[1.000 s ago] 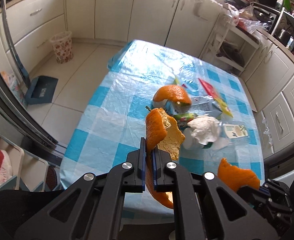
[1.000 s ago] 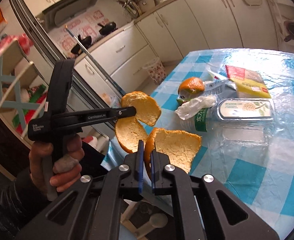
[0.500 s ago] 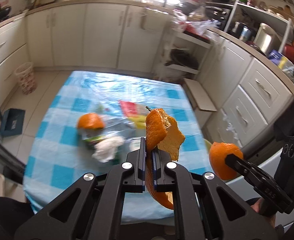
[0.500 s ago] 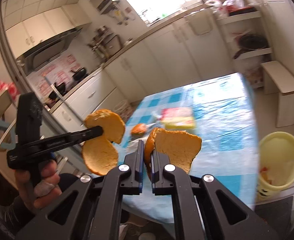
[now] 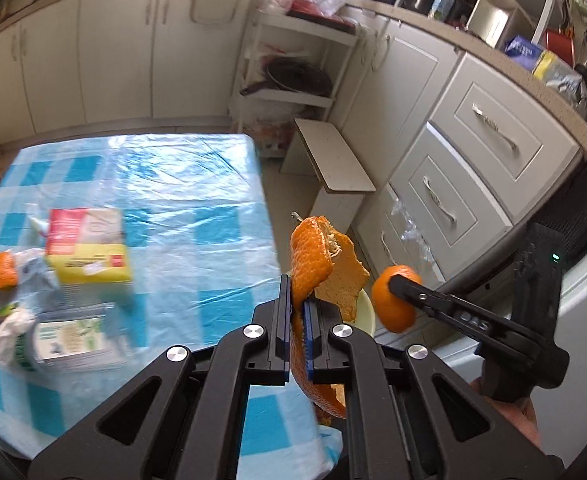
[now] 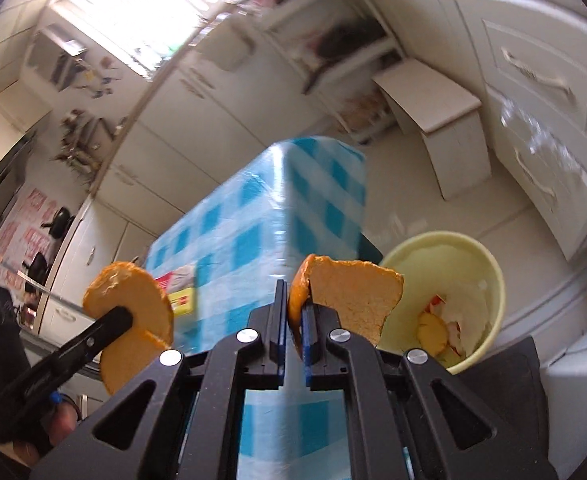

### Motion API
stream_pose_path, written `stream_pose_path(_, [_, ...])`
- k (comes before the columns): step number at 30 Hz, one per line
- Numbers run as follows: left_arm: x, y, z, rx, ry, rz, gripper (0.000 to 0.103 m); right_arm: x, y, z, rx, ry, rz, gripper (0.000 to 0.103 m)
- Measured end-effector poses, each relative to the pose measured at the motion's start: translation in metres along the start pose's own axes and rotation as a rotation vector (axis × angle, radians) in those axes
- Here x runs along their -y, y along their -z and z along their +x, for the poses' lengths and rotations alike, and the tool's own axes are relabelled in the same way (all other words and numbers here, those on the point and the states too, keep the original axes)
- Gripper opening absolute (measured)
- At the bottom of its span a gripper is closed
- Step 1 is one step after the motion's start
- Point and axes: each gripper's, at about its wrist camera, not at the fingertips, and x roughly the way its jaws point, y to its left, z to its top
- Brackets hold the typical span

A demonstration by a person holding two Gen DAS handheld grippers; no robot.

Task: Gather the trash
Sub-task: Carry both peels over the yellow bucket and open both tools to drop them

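Observation:
My left gripper [image 5: 296,298] is shut on a curled orange peel [image 5: 321,264], held past the right edge of the blue checked table [image 5: 181,200]. Beside it, my right gripper [image 5: 394,282] is shut on a second orange peel [image 5: 393,304]. In the right wrist view the right gripper [image 6: 295,294] pinches its peel [image 6: 353,300] above and just left of a pale yellow bin [image 6: 493,280], which holds some scraps. The left gripper [image 6: 119,317] shows at the left there with its peel [image 6: 133,304]. Only a sliver of the bin rim [image 5: 364,314] shows behind the left gripper's peel.
On the table's left part lie a yellow and red packet [image 5: 89,252], a clear lidded tub [image 5: 73,340], a crumpled tissue [image 5: 9,332] and another orange peel [image 5: 1,276]. A white stool [image 5: 333,160] and a bank of drawers [image 5: 493,140] stand to the right of the table.
Both grippers have swung right with their peels, from over the table's trash to beyond its right edge. The yellow bin has come close under the right gripper. Both grips hold.

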Motion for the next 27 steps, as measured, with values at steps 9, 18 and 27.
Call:
stream_pose_path(9, [0.039,0.002,0.091,-0.09,-0.03,0.02,0.005,0.07,-0.027,0.041,-0.136,0.025,0.193,0.04])
stream_pose_path(18, [0.056,0.011,0.158,-0.179,-0.048,-0.008,0.005,0.113,-0.046,0.037,-0.119,-0.002,0.323,0.056])
stream_pose_path(27, [0.062,0.016,0.198,-0.29,-0.101,-0.007,0.008,0.119,-0.058,0.065,-0.26,0.275,0.233,0.07])
